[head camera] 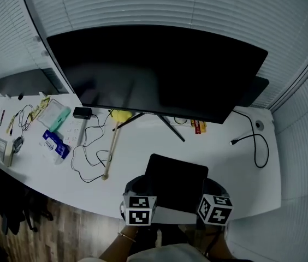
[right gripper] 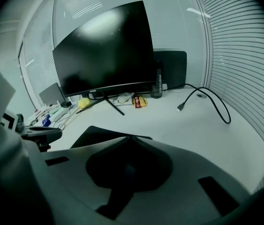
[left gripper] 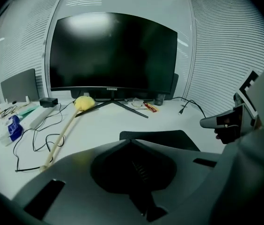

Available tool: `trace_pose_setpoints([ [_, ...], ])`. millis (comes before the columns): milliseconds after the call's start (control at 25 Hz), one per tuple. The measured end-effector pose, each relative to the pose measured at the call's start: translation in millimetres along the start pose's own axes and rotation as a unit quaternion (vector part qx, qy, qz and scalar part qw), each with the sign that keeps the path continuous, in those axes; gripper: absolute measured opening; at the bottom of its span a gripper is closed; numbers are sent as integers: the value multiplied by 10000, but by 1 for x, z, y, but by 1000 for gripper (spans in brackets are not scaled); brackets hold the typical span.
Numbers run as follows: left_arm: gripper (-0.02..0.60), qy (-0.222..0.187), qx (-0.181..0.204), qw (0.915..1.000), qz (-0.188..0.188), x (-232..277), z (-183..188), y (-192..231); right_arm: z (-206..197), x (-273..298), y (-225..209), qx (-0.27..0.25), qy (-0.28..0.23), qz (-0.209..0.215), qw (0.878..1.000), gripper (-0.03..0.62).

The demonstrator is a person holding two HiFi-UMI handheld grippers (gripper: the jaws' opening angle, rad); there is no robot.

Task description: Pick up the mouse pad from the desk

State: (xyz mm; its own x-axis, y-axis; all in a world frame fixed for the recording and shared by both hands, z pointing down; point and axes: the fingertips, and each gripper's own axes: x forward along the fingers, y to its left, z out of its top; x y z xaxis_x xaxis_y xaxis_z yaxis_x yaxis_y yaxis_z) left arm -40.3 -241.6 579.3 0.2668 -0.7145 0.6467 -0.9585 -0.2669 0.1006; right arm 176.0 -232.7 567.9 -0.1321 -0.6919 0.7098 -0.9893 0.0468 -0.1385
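Head view: black mouse pad (head camera: 176, 182) lay flat on white tabletop (head camera: 236, 168), at near edge, below monitor (head camera: 154, 70). Left claw (head camera: 136, 192) and right claw (head camera: 215, 190) hung at its near corners; contact unclear.

Left gripper view: jaws pressed together, empty, pad just ahead.

Right gripper view: same, tips together, nothing held.

Verdict: approach only, no grip made, lift all to come; claws likely needed opening first.

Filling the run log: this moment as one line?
left gripper: shut, empty | right gripper: shut, empty | mouse pad: flat on desk, ahead of both
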Motion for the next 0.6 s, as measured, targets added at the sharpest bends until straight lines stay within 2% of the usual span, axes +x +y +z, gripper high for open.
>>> trace_pose_setpoints([
  [200, 17, 217, -15, 9998, -16, 6, -18, 0, -23, 7, -3, 57, 230, 7, 9997, 34],
  [600, 18, 161, -43, 9999, -33, 9, -17, -1, -26, 9, -5, 76, 240, 29, 9997, 34],
])
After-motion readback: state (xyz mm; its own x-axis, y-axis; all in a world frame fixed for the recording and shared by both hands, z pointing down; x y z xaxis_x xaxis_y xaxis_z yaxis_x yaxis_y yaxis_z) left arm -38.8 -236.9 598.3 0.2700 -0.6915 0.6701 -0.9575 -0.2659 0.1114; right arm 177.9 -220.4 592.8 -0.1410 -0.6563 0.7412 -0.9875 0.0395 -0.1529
